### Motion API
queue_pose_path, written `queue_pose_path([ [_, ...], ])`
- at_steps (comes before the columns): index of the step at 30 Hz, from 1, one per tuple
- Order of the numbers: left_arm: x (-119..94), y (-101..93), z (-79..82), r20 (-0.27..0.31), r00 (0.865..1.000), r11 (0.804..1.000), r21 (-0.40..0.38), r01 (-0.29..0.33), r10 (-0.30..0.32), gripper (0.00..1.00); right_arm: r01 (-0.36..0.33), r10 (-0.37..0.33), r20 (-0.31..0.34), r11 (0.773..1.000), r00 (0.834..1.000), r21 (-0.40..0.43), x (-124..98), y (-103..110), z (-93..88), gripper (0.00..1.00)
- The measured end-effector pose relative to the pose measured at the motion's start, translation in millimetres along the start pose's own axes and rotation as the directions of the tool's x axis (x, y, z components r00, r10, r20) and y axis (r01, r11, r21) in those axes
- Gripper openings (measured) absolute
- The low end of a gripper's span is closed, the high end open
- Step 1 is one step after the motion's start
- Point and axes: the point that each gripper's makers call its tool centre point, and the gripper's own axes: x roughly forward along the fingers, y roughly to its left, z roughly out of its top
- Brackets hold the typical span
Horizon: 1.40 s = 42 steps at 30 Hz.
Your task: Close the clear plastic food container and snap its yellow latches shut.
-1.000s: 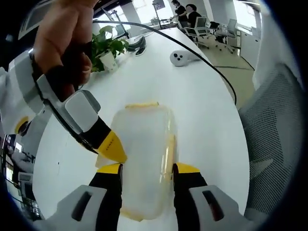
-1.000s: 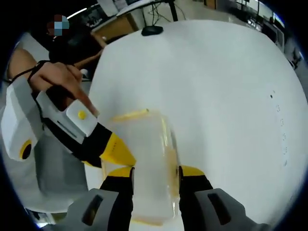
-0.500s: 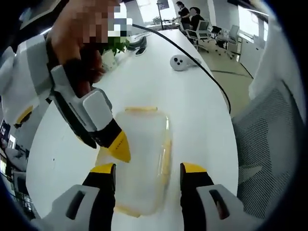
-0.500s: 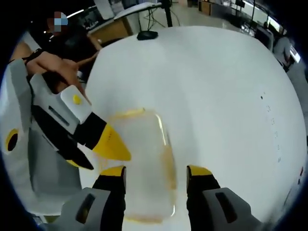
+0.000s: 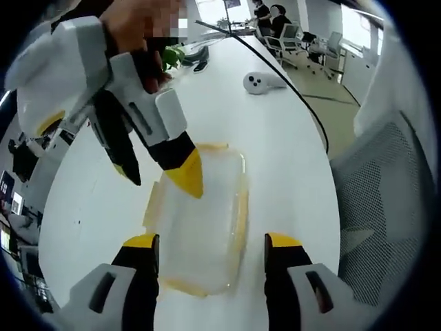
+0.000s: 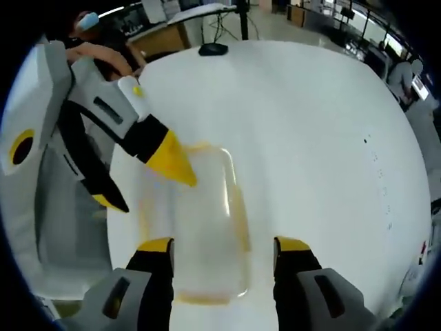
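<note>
Left gripper [image 5: 212, 243] is hovering with jaws spread wide, gripping nothing — the one clear plastic container [image 5: 200, 224] is lying between and below its tips on the white table [image 5: 275, 138]. Right gripper [image 6: 224, 243] is likewise gaping and empty over the same container [image 6: 200, 227]. Each is entering the other's view, tilted, yellow tip above the lid. Yellow latches [image 5: 239, 214] are lining the rim — count unclear.

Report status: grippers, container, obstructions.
Left gripper open, jaws straddling the container. Right gripper open, likewise above it. Container lidded on the white table, yellow latches state unclear. Nothing blocking.
</note>
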Motion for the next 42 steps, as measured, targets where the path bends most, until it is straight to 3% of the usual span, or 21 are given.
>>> queue_pose_path([
  [7, -0.7, 8.9, -11.2, -0.021, 1.000, 1.000, -0.009, -0.005, 0.005, 0.68, 0.032, -0.032, -0.003, 0.999, 0.999, -0.043, -4.3, 4.6, -10.9, 0.63],
  [18, -1.4, 24.7, -30.8, -0.064, 0.998, 1.000, -0.023, 0.004, -0.006, 0.78, 0.036, -0.036, 0.002, 0.998, 0.999, -0.044, -9.1, 19.6, -30.8, 0.71],
  [24, 0.6, 32.8, -37.5, -0.091, 0.996, 1.000, -0.026, 0.010, -0.012, 0.86, 0.038, -0.037, 0.020, 0.998, 0.999, -0.045, -11.1, 27.1, -29.3, 0.76],
  [42, 19.7, 32.0, -41.5, -0.131, 0.989, 0.997, 0.005, 0.072, -0.070, 0.90, 0.082, -0.083, -0.001, 0.994, 0.997, -0.068, 3.6, 28.5, -42.0, 0.80],
])
